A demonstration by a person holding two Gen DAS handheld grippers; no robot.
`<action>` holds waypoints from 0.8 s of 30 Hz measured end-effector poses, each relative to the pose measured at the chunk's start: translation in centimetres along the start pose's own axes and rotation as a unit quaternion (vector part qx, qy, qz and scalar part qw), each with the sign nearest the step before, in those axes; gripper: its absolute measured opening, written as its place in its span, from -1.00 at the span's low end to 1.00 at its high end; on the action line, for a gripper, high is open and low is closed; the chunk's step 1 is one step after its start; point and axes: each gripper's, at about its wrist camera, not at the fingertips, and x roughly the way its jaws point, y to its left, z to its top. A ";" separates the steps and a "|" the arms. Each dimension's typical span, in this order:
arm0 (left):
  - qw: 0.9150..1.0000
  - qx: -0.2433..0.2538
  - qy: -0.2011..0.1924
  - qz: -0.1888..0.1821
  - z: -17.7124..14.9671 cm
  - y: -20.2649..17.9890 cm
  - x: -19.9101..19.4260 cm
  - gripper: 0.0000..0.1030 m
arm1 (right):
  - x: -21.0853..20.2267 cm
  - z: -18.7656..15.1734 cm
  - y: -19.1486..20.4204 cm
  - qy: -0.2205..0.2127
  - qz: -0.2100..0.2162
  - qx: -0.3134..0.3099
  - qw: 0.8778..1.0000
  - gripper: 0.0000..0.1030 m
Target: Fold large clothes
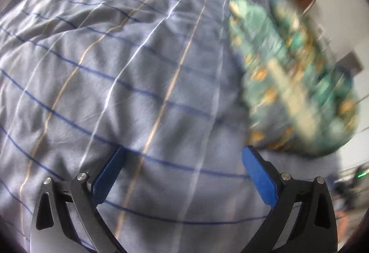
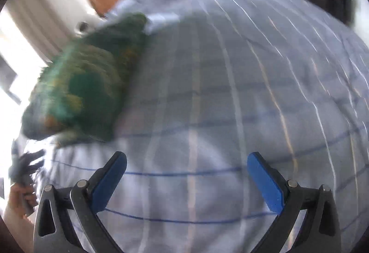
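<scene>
Both the left claw (image 1: 184, 170) and the right claw (image 2: 186, 174) stand wide open and empty over the bed (image 1: 115, 68). The green patterned garment (image 1: 295, 82) lies beyond them, soft, light; best gripped at an edge.

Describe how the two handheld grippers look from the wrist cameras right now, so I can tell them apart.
They look alike. The left gripper has two black linkage arms with triangular cut-outs, silver pivot pins and flat blue finger pads. The right gripper has the same black frame, silver pins and blue pads. No cables, markings or sleeves show.
</scene>
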 end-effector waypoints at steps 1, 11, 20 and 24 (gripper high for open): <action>0.998 -0.023 -0.001 -0.053 1.0 0.1 -0.6 0.95 | 0.2 0.3 -0.3 0.012 0.004 0.011 1.000 0.99; 0.963 -0.011 0.052 -0.263 10.6 -6.7 3.6 0.94 | 2.7 9.8 4.4 0.033 0.307 0.067 0.949 0.99; 0.970 -0.012 0.089 -0.227 11.4 -7.3 9.1 0.98 | 12.3 11.2 7.9 0.140 0.372 0.077 0.915 0.99; 0.963 -0.051 0.121 -0.235 11.4 -6.2 11.6 1.00 | 15.1 11.5 8.7 0.166 0.389 0.095 0.901 1.00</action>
